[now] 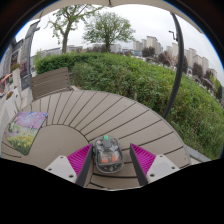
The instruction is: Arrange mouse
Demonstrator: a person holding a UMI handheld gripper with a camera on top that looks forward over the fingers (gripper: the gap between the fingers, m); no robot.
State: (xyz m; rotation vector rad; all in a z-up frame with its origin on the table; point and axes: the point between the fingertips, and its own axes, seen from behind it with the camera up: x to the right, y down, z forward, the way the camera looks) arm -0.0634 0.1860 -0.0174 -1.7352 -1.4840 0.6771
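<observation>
Gripper view: gripper (pixel 108 160) closed on the mouse (pixel 108 154), both pink pads (pixel 80 158) pressing its sides, held above the slatted table (pixel 95 115), likely carried toward a spot beside the mat (pixel 25 130).

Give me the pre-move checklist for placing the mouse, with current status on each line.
1. Grip: small grey computer mouse sits between the gripper fingers; whether both magenta pads press it: cannot tell.
2. Mouse in view, unobstructed: ok.
3. Surface ahead: curved pale wooden slatted table is bare just beyond the fingers: ok.
4. Colourful printed mat lies off to one side, apart from the mouse: ok.
5. Table's far edge, with green hedge beyond: visible, ok.
</observation>
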